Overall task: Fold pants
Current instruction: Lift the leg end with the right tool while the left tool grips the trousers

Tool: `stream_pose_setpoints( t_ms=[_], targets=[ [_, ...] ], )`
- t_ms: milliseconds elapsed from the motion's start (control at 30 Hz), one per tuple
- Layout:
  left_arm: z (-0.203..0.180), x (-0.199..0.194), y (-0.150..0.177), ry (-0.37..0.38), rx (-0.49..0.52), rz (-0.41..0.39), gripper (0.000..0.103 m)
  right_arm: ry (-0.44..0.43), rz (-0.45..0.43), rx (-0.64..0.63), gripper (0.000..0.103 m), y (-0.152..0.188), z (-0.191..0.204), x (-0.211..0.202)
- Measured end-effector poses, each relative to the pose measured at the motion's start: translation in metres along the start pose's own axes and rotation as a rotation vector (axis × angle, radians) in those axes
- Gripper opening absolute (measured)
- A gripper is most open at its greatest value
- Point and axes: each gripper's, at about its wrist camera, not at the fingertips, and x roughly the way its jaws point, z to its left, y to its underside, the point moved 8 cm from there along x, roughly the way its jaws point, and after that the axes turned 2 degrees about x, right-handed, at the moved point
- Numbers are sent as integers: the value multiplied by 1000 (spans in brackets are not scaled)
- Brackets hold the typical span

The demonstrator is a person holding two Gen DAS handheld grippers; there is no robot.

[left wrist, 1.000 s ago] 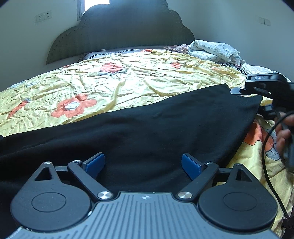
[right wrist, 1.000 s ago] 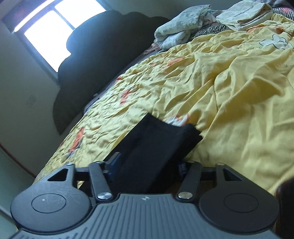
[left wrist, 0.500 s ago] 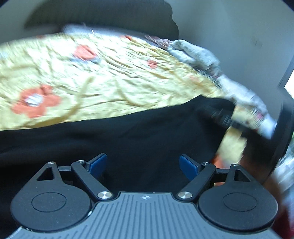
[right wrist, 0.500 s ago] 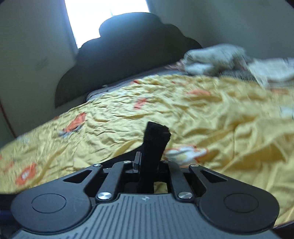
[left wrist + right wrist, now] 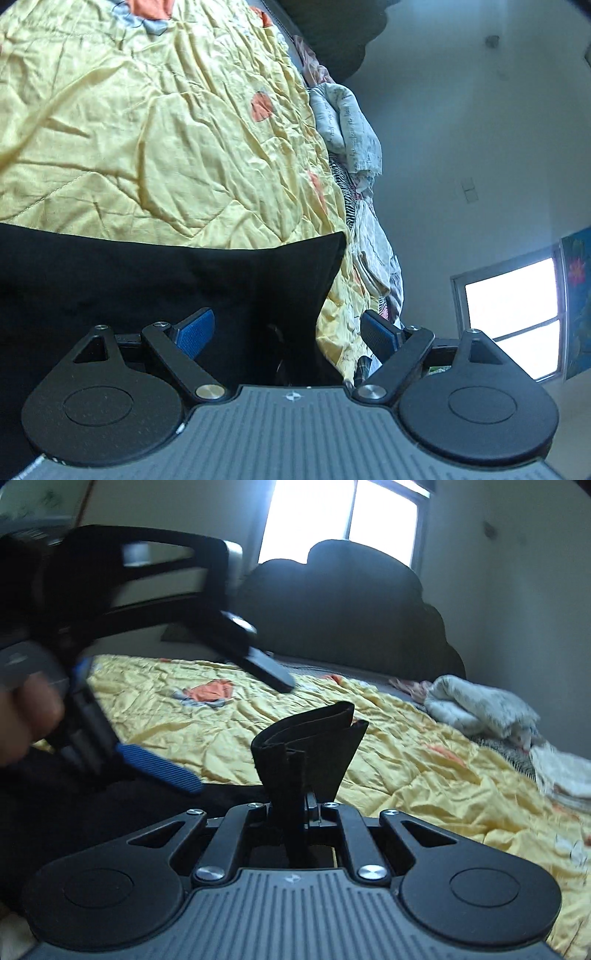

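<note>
The right gripper [image 5: 295, 805] has its fingers pressed together on a bunched corner of the black pants [image 5: 306, 746], which stands up from the pinch in folded layers. The left gripper [image 5: 286, 328] holds its blue-padded fingers [image 5: 194, 328] spread wide, with pants cloth between them but not gripped. From the pinch, the pants run long and flat across the near edge of the yellow flowered quilt [image 5: 166, 147], toward the left. Beyond the pants the quilt reaches a dark scalloped headboard [image 5: 351, 605] under a bright window [image 5: 343, 517]. Only the right wrist view shows the left gripper from outside, blurred, with a hand [image 5: 26, 716] on it; only the left wrist view shows a second window [image 5: 513, 306] and crumpled laundry [image 5: 347, 125] along the quilt's far side
</note>
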Motion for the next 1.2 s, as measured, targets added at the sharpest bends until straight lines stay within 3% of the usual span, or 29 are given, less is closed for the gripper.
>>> stream_pose_setpoints(
  t_ms=[267, 333, 500, 600, 800, 1067, 1200],
  targets=[
    [15, -4, -7, -41, -18, -34, 82, -49, -35, -191, 9, 7, 39, -13],
    [19, -3, -9, -59, -30, -44, 70, -56, -42, -213, 9, 7, 43, -15],
    [35, -7, -4, -138, -28, -37, 23, -51, -52, -277, 9, 10, 56, -19],
    [43, -14, -1, -169, -12, -42, 6, -70, -38, -292, 9, 11, 63, -21],
    [42, -44, 6, -253, 138, -101, 4, -105, -36, -326, 9, 10, 75, -24],
    [33, -72, 29, -498, 486, -187, 4, -185, -33, -363, 9, 14, 96, -29],
    [36, -75, 40, -577, 570, -191, 5, -214, -13, -377, 9, 20, 105, -27]
  ],
)
